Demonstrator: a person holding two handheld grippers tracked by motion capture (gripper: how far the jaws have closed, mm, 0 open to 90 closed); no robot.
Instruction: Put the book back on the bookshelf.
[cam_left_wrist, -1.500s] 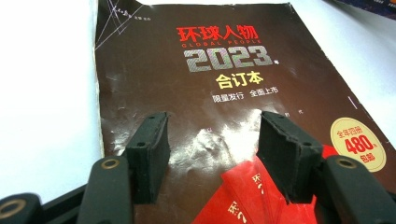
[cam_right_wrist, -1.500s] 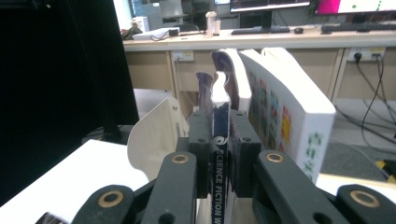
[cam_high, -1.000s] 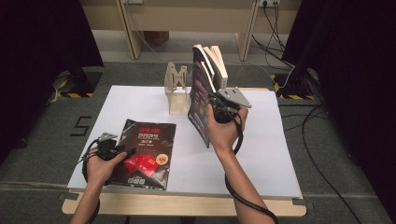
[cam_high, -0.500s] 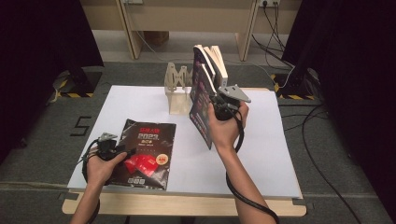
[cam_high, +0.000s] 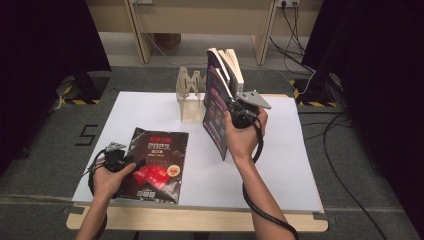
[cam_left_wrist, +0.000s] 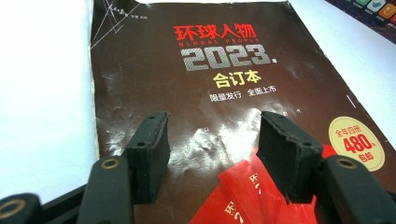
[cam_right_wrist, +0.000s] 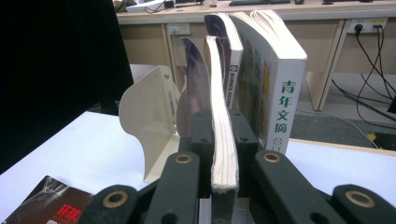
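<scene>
The person's forearms are bare, with no sleeves in the high view. Each hand carries a black two-jaw gripper. The left gripper (cam_high: 116, 156) has a small grey plate on top and a black cable looping beside its wrist. The right gripper (cam_high: 239, 114) bears a larger grey three-cornered plate, and its thick black cable trails back along the forearm. In the left gripper view, the fingers (cam_left_wrist: 150, 156) end in matte black, rough-edged foam pads with tiny holes; brass-coloured rivets sit on the glossy black arms behind them.

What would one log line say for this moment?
right claw: closing on upright book | left claw: open over flat magazine
</scene>
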